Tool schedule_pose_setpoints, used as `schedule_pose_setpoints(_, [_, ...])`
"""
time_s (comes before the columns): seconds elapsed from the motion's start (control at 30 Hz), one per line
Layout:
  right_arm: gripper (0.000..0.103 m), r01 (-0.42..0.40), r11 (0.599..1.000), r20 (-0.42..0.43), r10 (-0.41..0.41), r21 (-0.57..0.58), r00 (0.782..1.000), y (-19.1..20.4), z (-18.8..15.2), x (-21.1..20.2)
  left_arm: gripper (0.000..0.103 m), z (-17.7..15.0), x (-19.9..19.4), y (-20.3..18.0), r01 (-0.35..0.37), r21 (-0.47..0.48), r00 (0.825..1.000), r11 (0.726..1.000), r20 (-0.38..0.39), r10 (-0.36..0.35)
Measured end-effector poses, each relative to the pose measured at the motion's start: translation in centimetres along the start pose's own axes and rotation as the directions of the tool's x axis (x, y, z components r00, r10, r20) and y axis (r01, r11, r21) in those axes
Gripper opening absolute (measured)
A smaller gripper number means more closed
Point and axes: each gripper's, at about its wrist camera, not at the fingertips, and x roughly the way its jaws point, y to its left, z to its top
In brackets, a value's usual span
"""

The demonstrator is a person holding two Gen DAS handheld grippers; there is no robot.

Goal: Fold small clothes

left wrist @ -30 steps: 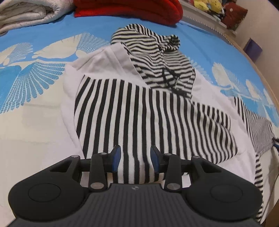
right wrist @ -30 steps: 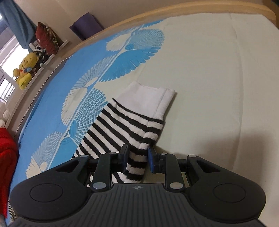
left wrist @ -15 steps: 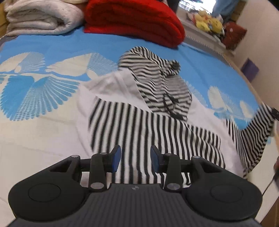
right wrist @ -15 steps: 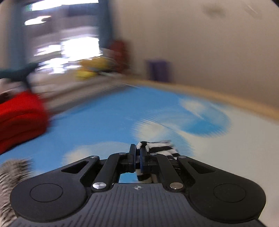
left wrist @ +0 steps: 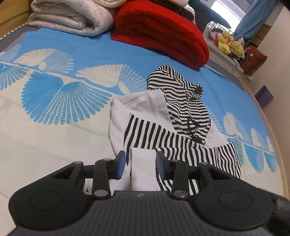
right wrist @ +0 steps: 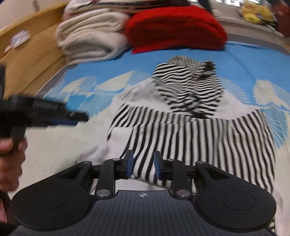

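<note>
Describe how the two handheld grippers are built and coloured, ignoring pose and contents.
Both the left gripper and right gripper share one design: a matte black ribbed body with round discs either side, black linkage arms with silver pivot screws, blue pads on the fingers, and a small round logo.

Right gripper (right wrist: 142, 164), jaws just opened and empty, hovers over the striped hoodie (right wrist: 190, 130).

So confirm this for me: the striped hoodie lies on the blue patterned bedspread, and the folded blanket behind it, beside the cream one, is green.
Wrong on one count: the folded blanket is red, not green, as the left wrist view shows. The rest stands: the striped hoodie lies on the blue patterned bedspread, and the red blanket sits beside the cream one.
</note>
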Motion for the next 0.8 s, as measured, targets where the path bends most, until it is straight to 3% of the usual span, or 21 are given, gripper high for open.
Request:
schedule_pose_setpoints(0.13, [0.029, 0.036, 0.988, 0.077, -0.049, 0.152, 0.996, -2.4, 0.9, -0.6, 0.041, -0.2, 0.5, -0.3, -0.007, 0.006, 1.0, 1.0, -0.006, 0.007])
schedule_pose_setpoints(0.23, [0.03, 0.143, 0.975, 0.121, -0.165, 0.171, 0.979, -3.9, 0.5, 0.2, 0.041, -0.3, 0.9, -0.7, -0.015, 0.016, 1.0, 1.0, -0.011, 0.015])
schedule_pose_setpoints(0.3, [0.03, 0.212, 0.964, 0.092, -0.228, 0.163, 0.969, -4.8, -0.2, 1.5, 0.041, -0.4, 1.1, -0.9, -0.019, 0.019, 1.0, 1.0, -0.013, 0.02])
schedule_pose_setpoints(0.4, [0.033, 0.22, 0.959, 0.037, -0.23, 0.18, 0.972, -5.9, -0.6, 3.6, 0.041, -0.4, 1.5, -1.1, -0.026, 0.018, 1.0, 0.999, -0.015, 0.026])
schedule_pose_setpoints(0.63, [0.041, 0.309, 0.927, -0.078, -0.299, 0.212, 0.951, -6.8, -1.4, 7.4, 0.041, -0.4, 2.2, -1.7, -0.032, 0.031, 0.999, 0.999, -0.019, 0.032])
schedule_pose_setpoints(0.8, [0.042, 0.256, 0.955, -0.138, -0.237, 0.151, 0.962, -5.1, -2.1, 9.3, 0.041, -0.4, 2.4, -1.7, -0.032, 0.03, 0.999, 0.999, -0.021, 0.033])
